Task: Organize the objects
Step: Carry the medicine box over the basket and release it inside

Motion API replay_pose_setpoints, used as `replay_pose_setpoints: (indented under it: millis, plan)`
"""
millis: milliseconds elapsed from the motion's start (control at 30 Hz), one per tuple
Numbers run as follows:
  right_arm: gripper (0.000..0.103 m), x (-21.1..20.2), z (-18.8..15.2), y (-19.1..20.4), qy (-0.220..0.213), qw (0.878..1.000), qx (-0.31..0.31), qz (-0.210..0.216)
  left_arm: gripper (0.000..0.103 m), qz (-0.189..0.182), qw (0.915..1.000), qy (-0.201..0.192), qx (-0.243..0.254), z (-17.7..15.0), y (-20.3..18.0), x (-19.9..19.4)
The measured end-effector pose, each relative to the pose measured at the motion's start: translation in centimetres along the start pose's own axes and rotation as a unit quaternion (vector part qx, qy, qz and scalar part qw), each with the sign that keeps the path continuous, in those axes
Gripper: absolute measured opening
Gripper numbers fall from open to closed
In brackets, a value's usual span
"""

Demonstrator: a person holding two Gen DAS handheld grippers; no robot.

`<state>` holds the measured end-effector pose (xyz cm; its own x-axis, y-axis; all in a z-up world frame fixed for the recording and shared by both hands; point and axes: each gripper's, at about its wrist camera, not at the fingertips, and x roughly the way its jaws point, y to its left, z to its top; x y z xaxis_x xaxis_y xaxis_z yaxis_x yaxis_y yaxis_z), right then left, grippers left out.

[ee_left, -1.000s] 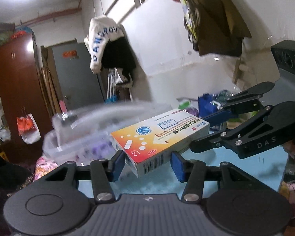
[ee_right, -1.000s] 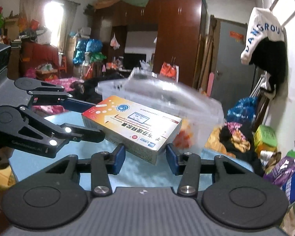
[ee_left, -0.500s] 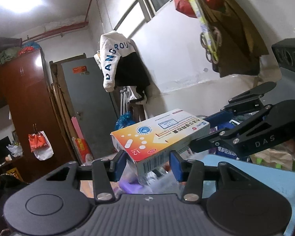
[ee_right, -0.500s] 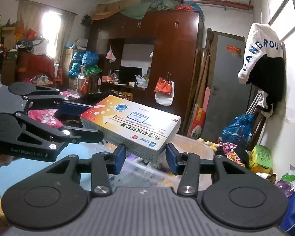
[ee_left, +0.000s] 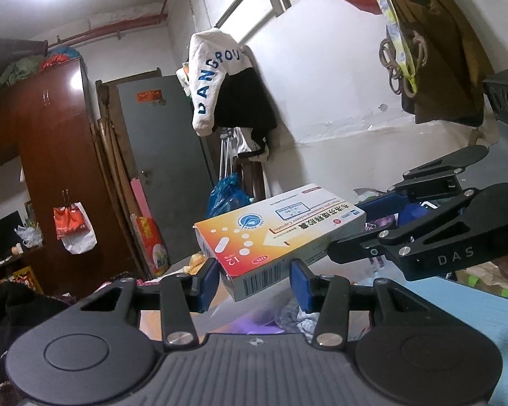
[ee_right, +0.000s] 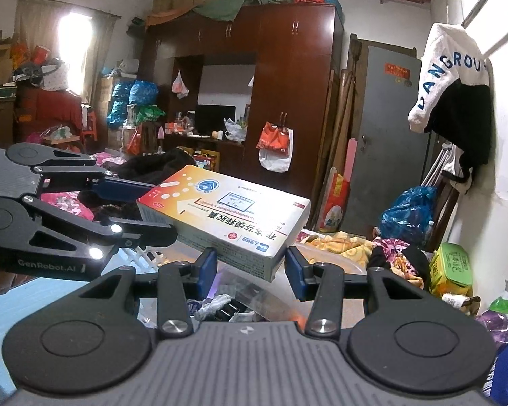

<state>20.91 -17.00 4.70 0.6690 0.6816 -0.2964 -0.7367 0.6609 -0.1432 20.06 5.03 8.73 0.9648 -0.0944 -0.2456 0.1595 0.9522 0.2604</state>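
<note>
A white and orange medicine box (ee_left: pixel 281 233) is held level in the air by both grippers, one at each end. My left gripper (ee_left: pixel 254 284) is shut on its barcode end. My right gripper (ee_right: pixel 250 267) is shut on the other end of the box (ee_right: pixel 227 216). In the left wrist view the right gripper (ee_left: pixel 359 237) comes in from the right; in the right wrist view the left gripper (ee_right: pixel 142 209) comes in from the left. A clear plastic bin (ee_right: pixel 254 304) with small items lies just below, partly hidden by the gripper bodies.
A light blue table top (ee_left: pixel 474 308) lies low at the right. Beyond it are a brown wardrobe (ee_right: pixel 288 84), a grey door (ee_right: pixel 386 135), a white wall with hanging clothes (ee_left: pixel 227 81) and cluttered floor bags (ee_right: pixel 409 213).
Both grippers have lifted the medicine box upward together. The clear bin has dropped from behind the box to below the grippers; the room's back wall now fills the view.
</note>
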Motion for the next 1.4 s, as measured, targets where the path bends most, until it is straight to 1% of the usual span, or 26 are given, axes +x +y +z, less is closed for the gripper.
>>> replay_pose_setpoints:
  millis: [267, 567, 700, 733, 800, 833, 867, 933, 967, 1000, 1033, 1067, 1133, 1200, 1267, 1333, 1400]
  plan:
    - [0.048, 0.5, -0.7, 0.1, 0.007, 1.000, 0.003, 0.003, 0.050, 0.001, 0.9999, 0.015, -0.002, -0.7, 0.3, 1.2]
    - [0.048, 1.2, -0.4, 0.3, 0.011, 1.000, 0.008, -0.003, 0.050, 0.009, 0.9996, 0.028, -0.004, -1.3, 0.6, 2.6]
    - [0.048, 1.2, -0.1, 0.2, 0.004, 1.000, 0.007, -0.004, 0.050, 0.017, 0.9995, 0.025, -0.005, -1.1, 0.5, 2.5]
    - [0.050, 1.1, -0.1, 0.2, 0.001, 1.000, 0.008, -0.001, 0.052, 0.017, 0.9995, 0.024, -0.007, -1.0, 0.6, 2.4]
    - [0.065, 1.3, -0.3, 0.2, 0.007, 1.000, 0.006, -0.003, 0.068, 0.019, 0.9995, 0.023, -0.006, -1.1, 0.6, 2.4]
    - [0.079, 1.3, -0.4, 0.2, 0.007, 1.000, 0.004, -0.013, 0.077, 0.029, 0.9993, 0.024, -0.002, -1.2, 0.5, 2.4]
    - [0.085, 1.2, -0.4, 0.2, 0.005, 1.000, 0.003, -0.025, 0.079, 0.043, 0.9988, 0.025, 0.003, -1.3, 0.4, 2.5]
    - [0.090, 0.8, -0.7, 0.1, 0.006, 0.999, 0.004, -0.034, 0.079, 0.058, 0.9980, 0.025, 0.000, -1.6, 0.5, 2.1]
    - [0.098, 0.4, -0.9, 0.0, 0.003, 0.999, 0.006, -0.035, 0.080, 0.061, 0.9980, 0.016, -0.010, -1.8, 0.7, 1.4]
    - [0.102, -0.1, -1.0, -0.1, -0.002, 0.999, 0.010, -0.040, 0.081, 0.061, 0.9980, 0.006, -0.020, -1.9, 1.1, 0.7]
    - [0.103, -0.6, -1.2, -0.2, -0.008, 0.999, 0.016, -0.047, 0.086, 0.061, 0.9975, -0.003, -0.035, -2.2, 1.4, -0.1]
    - [0.103, -1.1, -1.3, -0.3, -0.010, 0.999, 0.024, -0.045, 0.089, 0.065, 0.9969, -0.006, -0.045, -2.4, 1.6, -0.6]
    - [0.103, -1.9, -1.6, -0.5, -0.007, 0.999, 0.037, -0.037, 0.089, 0.075, 0.9958, -0.006, -0.051, -2.9, 1.7, -1.5]
    - [0.103, -2.6, -1.9, -0.5, -0.013, 0.998, 0.044, -0.042, 0.089, 0.086, 0.9949, -0.013, -0.050, -3.3, 1.6, -2.3]
    - [0.103, -3.5, -2.4, -0.4, -0.020, 0.997, 0.052, -0.047, 0.089, 0.100, 0.9925, -0.029, -0.064, -3.7, 1.8, -3.5]
    - [0.103, -4.5, -2.9, -0.4, -0.032, 0.996, 0.070, -0.042, 0.089, 0.092, 0.9898, -0.055, -0.093, -4.4, 1.9, -5.2]
    - [0.103, -5.1, -3.3, -0.3, -0.027, 0.995, 0.087, -0.043, 0.098, 0.080, 0.9882, -0.068, -0.112, -5.0, 1.6, -6.6]
